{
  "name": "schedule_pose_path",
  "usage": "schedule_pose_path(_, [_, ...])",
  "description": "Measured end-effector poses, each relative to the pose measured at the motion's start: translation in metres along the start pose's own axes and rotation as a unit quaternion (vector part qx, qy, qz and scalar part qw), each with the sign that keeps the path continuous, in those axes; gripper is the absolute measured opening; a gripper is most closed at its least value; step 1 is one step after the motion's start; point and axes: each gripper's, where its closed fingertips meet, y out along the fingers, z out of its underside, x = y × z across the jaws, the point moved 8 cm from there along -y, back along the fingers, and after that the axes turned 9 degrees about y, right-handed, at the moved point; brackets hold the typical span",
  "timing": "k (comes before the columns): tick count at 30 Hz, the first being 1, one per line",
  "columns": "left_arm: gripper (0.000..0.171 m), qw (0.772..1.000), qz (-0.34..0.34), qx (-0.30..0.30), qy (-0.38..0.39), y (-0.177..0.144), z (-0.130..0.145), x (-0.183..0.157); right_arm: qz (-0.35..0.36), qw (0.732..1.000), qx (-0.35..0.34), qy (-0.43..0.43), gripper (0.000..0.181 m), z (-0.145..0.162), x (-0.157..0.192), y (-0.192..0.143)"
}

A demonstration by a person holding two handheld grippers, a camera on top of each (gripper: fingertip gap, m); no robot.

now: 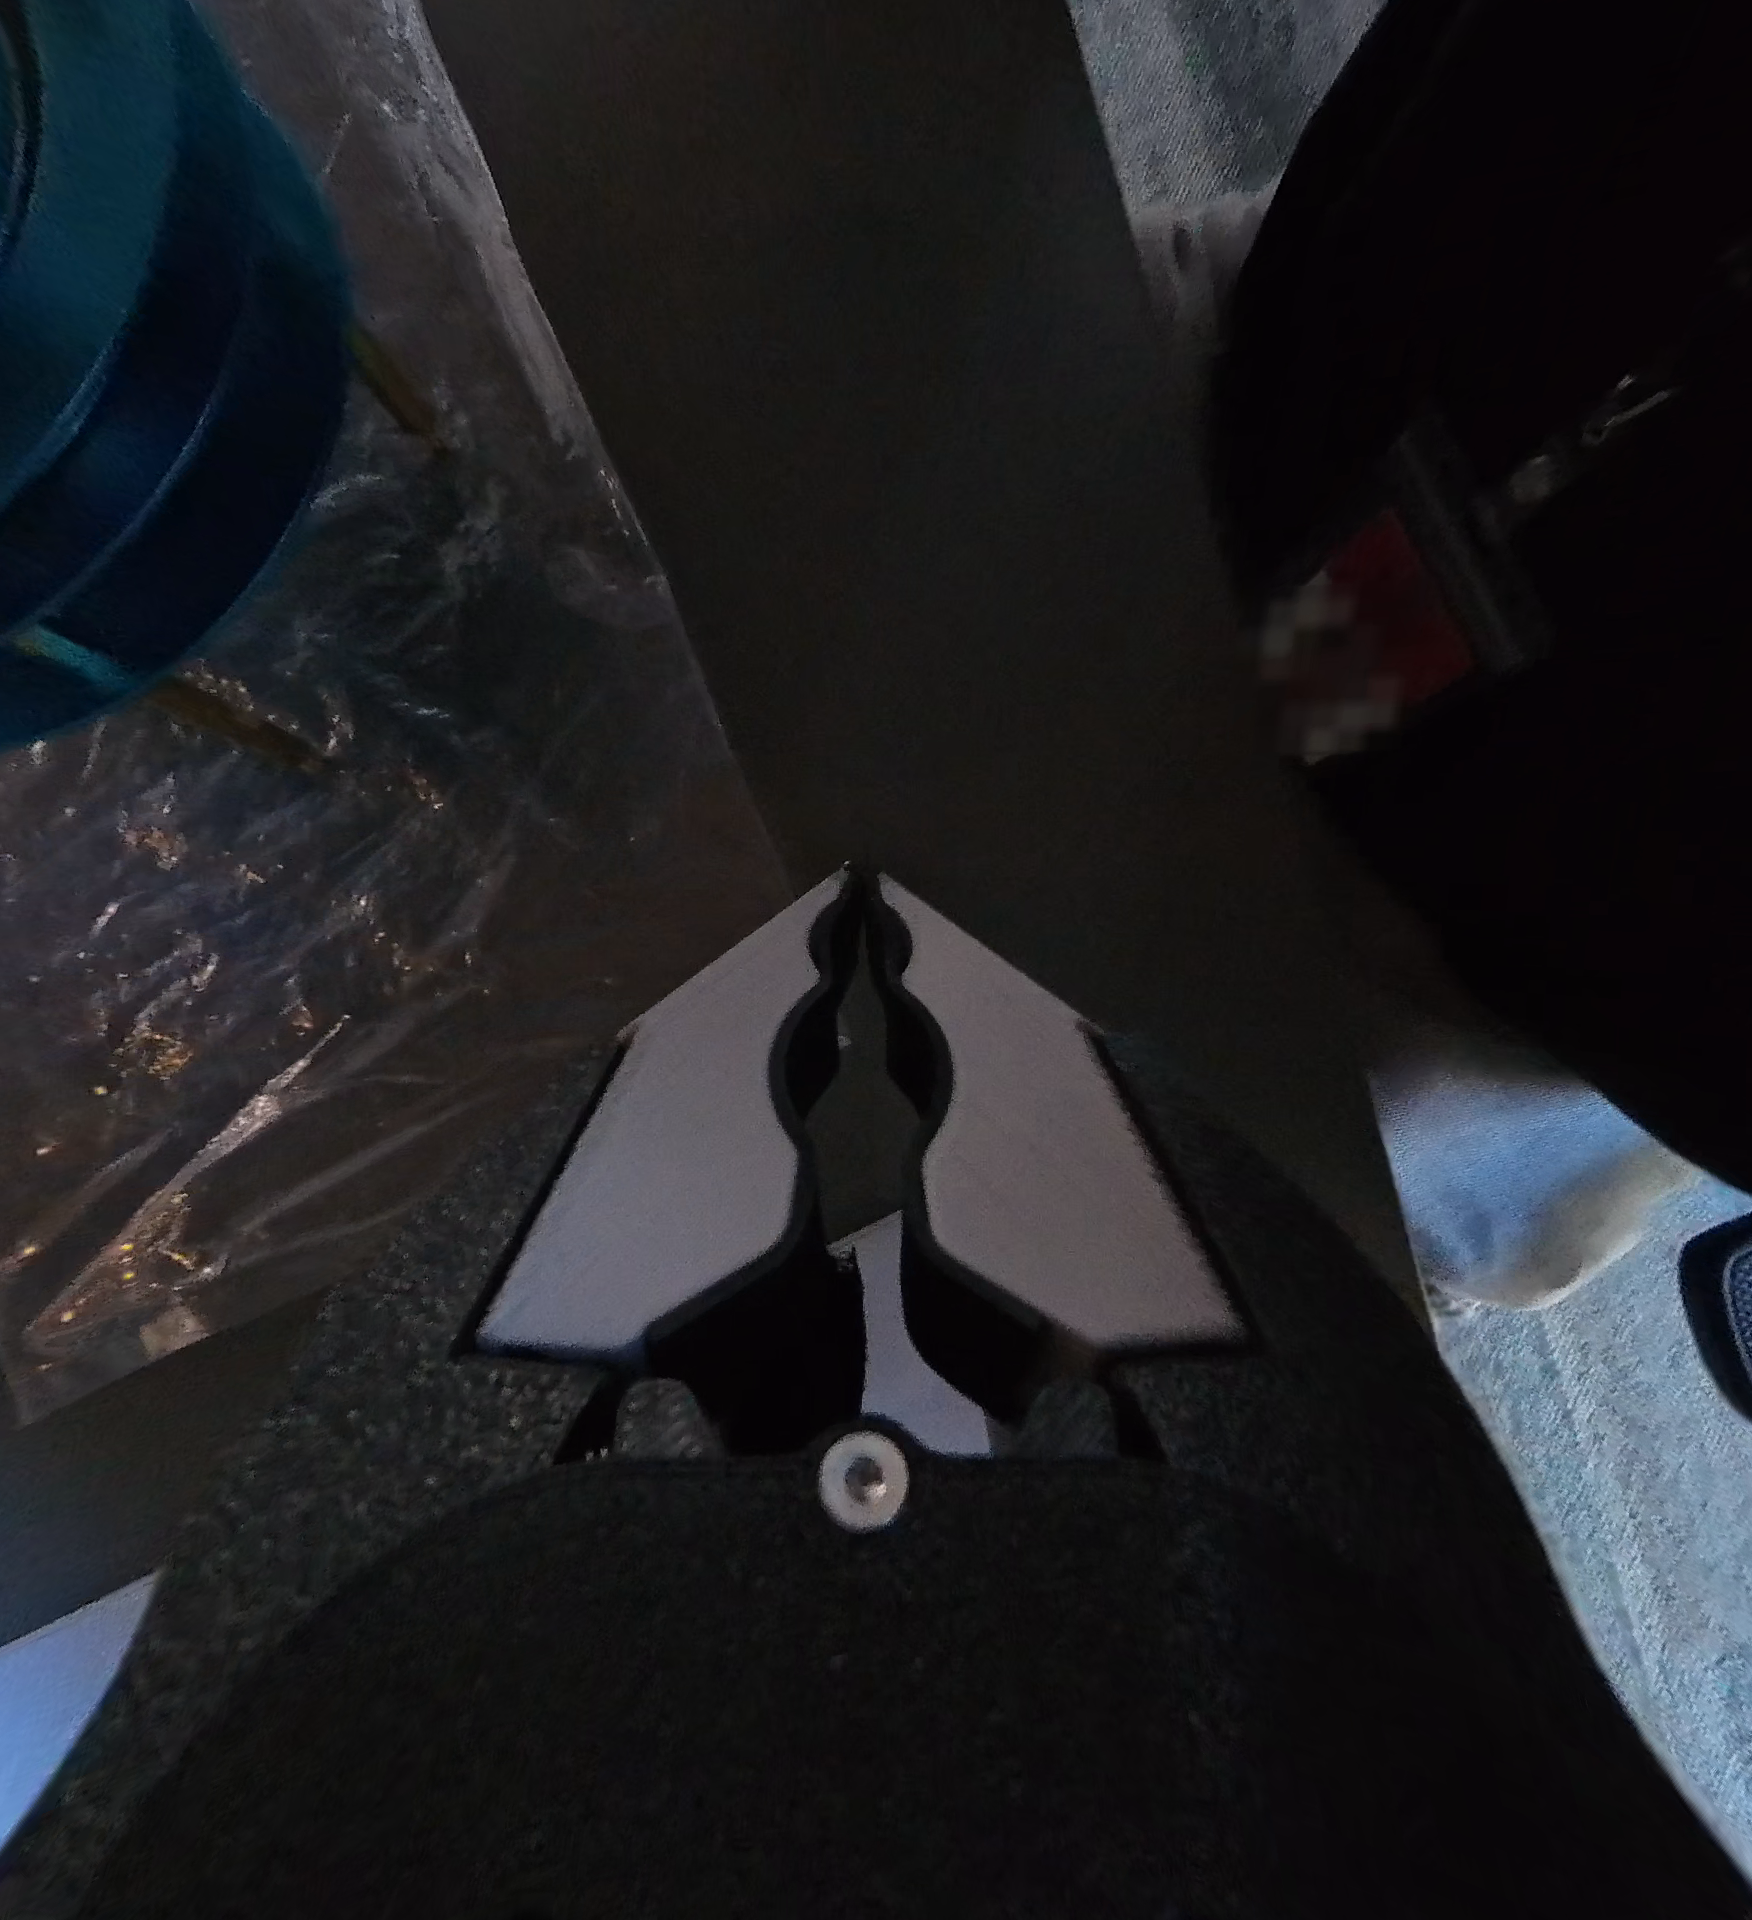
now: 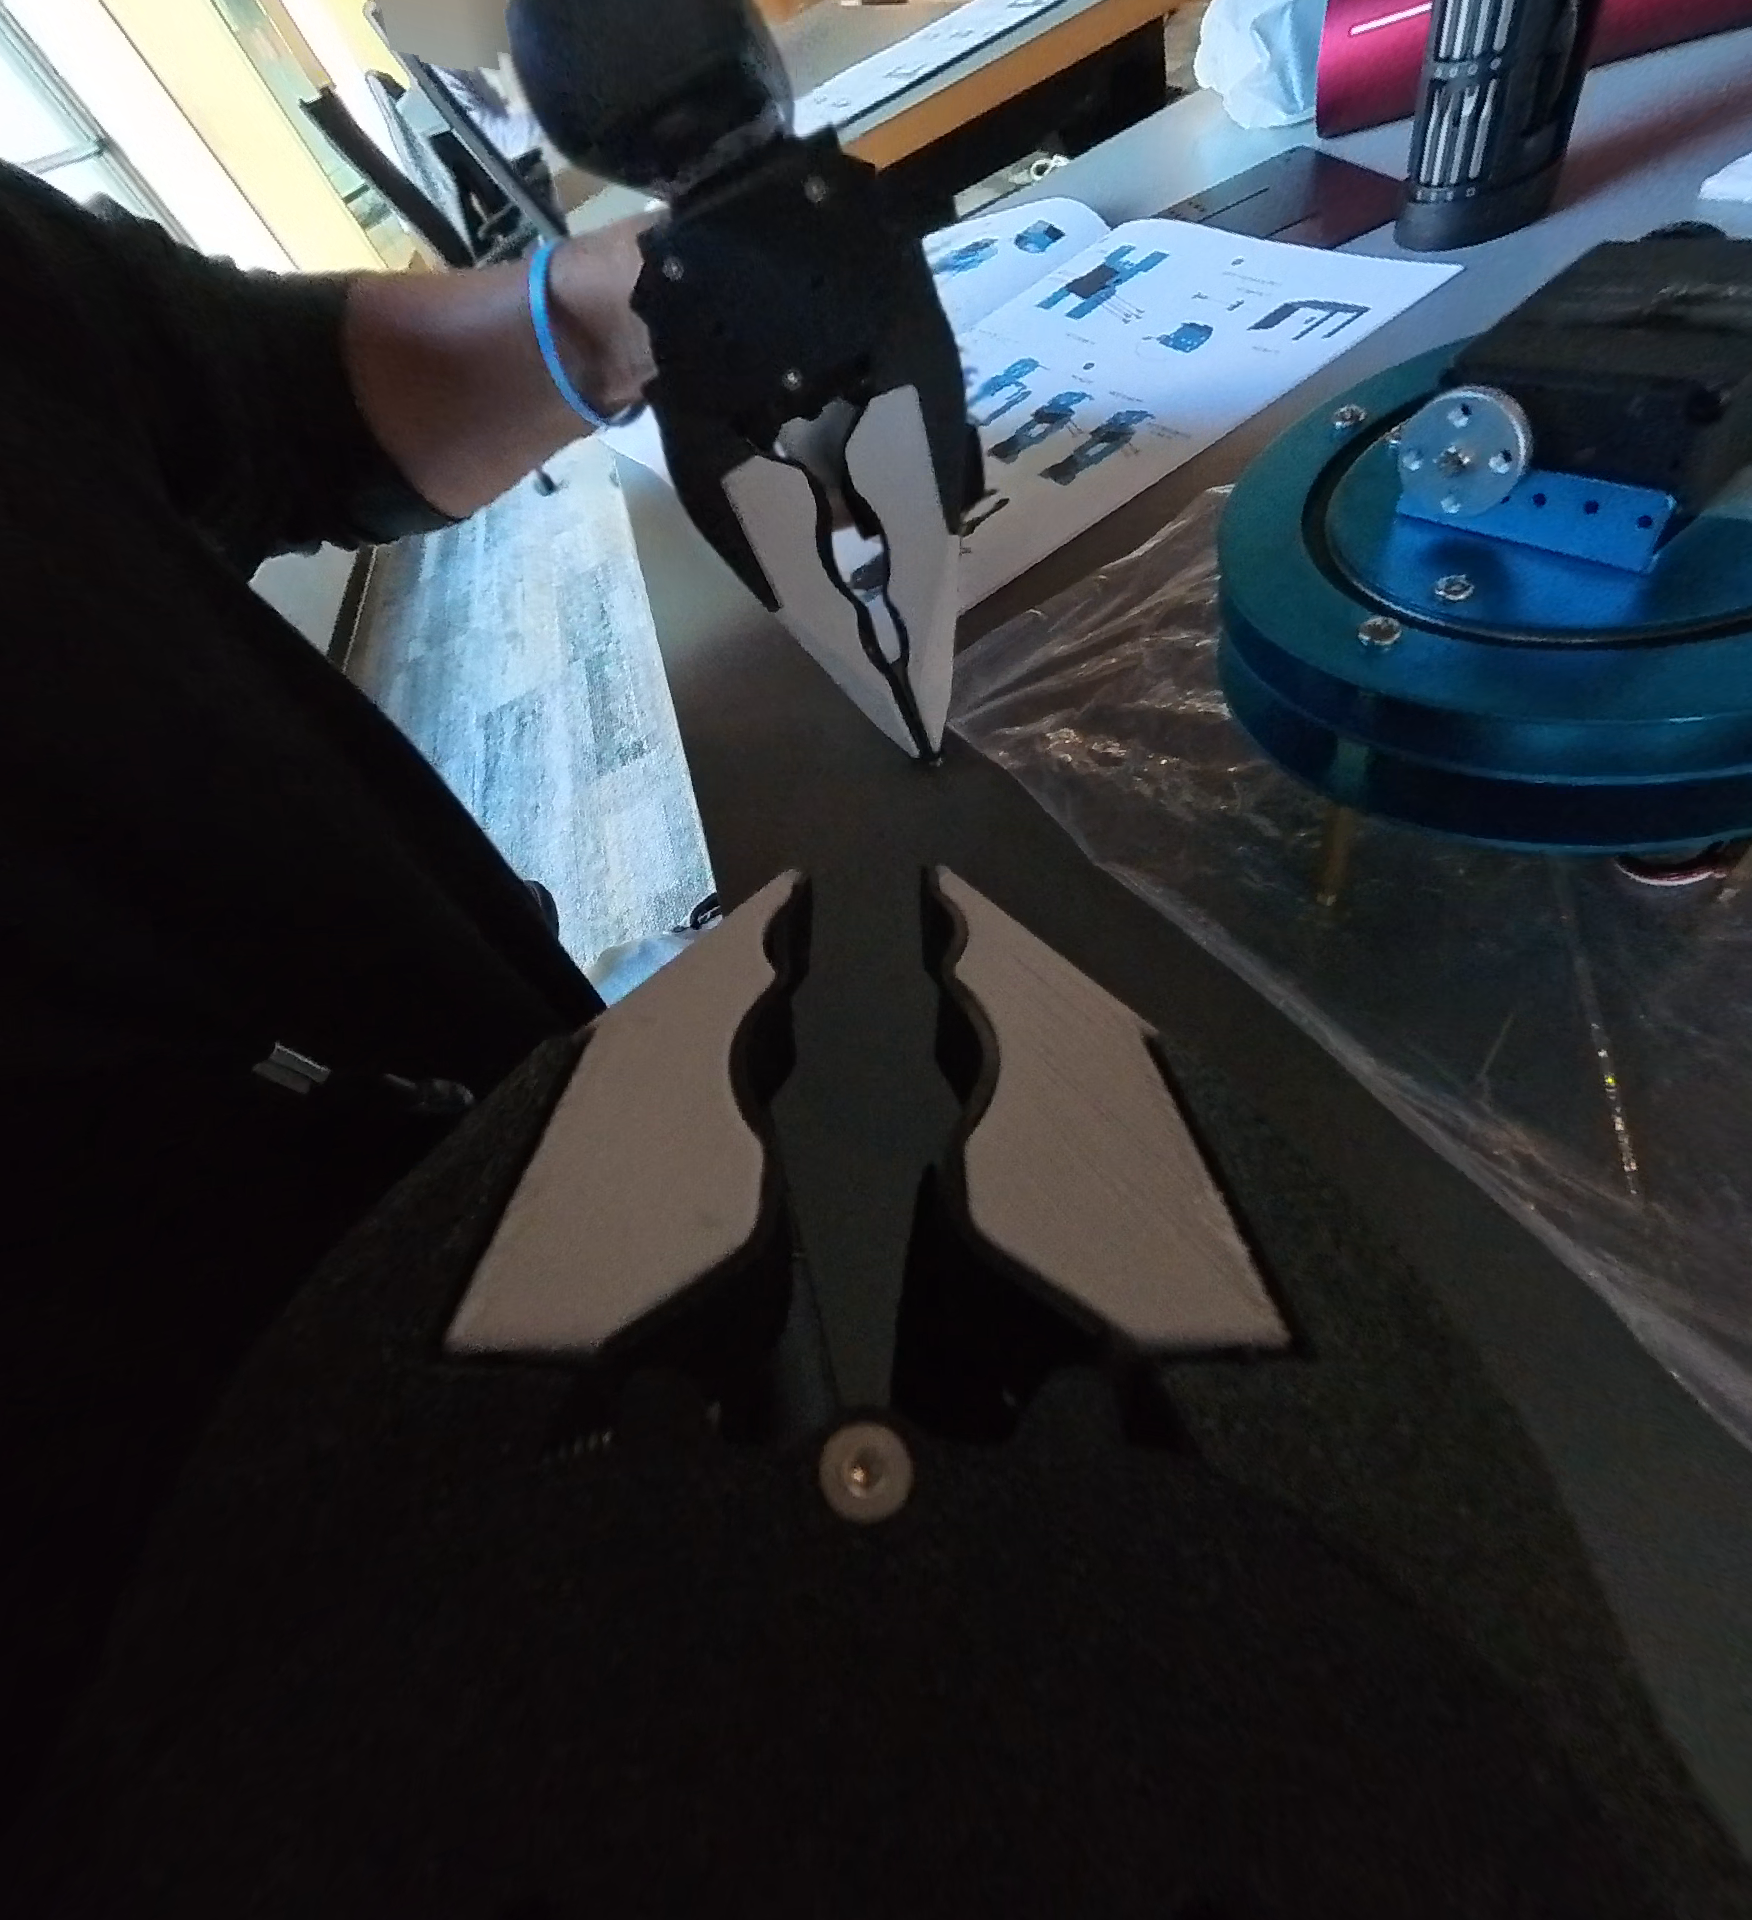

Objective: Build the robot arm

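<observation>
My left gripper is shut, its tips down on the dark tabletop. A tiny shiny metal piece sticks out at the very tips, pinched between them. The right wrist view shows the same gripper farther off, held by a hand with a blue wristband, with the tiny piece at its tips. My right gripper is open and empty, hovering above the same tabletop just short of the left gripper.
A round blue base carrying a black servo stands on a crinkled clear plastic sheet to the right; the base also shows in the left wrist view. An open instruction booklet and a black cylinder lie behind. The table's left edge borders grey carpet. The grippers' ends are close to 12 cm from one another. The right gripper is farther from the black cylinder, some 40 cm, than the left, some 35 cm.
</observation>
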Motion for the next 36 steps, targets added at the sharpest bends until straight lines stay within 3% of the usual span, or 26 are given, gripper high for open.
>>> schedule_pose_path(12, [0.007, 0.993, 0.024, 0.094, -0.069, 0.003, -0.013, 0.01, -0.013, 1.0, 0.008, -0.012, 0.019, 0.001, 0.009, 0.004])
schedule_pose_path(16, [0.001, 0.983, 0.017, 0.125, -0.131, 0.005, -0.018, 0.014, -0.02, 1.0, 0.013, -0.012, 0.019, 0.004, 0.011, 0.002])
schedule_pose_path(22, [0.018, 0.97, -0.019, 0.174, -0.169, 0.008, -0.029, 0.004, -0.05, 0.998, 0.012, -0.018, 0.02, 0.008, 0.014, -0.001])
schedule_pose_path(25, [0.017, 0.965, -0.035, 0.188, -0.179, 0.01, -0.031, 0.002, -0.064, 0.998, 0.013, -0.02, 0.02, 0.009, 0.011, -0.006])
schedule_pose_path(36, [0.01, 0.974, 0.016, 0.2, -0.1, 0.01, -0.03, 0.01, -0.087, 0.996, -0.001, -0.023, 0.02, 0.012, 0.012, -0.022])
